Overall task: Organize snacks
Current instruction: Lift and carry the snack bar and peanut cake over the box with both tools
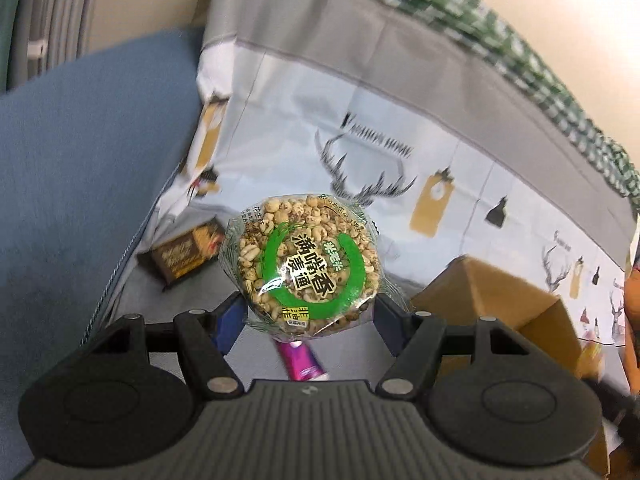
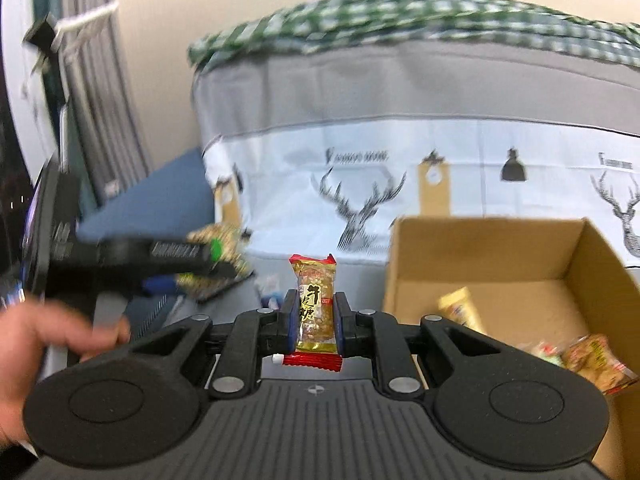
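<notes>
While left gripper (image 1: 306,312) clamps 满嘴香 puffed-grain cake (image 1: 301,268), right gripper (image 2: 316,322) pinches seemingly 牛皮糖 candy (image 2: 316,308).

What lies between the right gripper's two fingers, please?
A red-and-gold wrapped candy stands upright, clamped between the right gripper's fingers, as the right wrist view shows.

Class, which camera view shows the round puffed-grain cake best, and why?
The left wrist view: the round puffed-grain cake sits centred and sharp, label readable, held in the left tongs. The right wrist view shows it only blurred, at the left, partly behind those tongs.
</notes>
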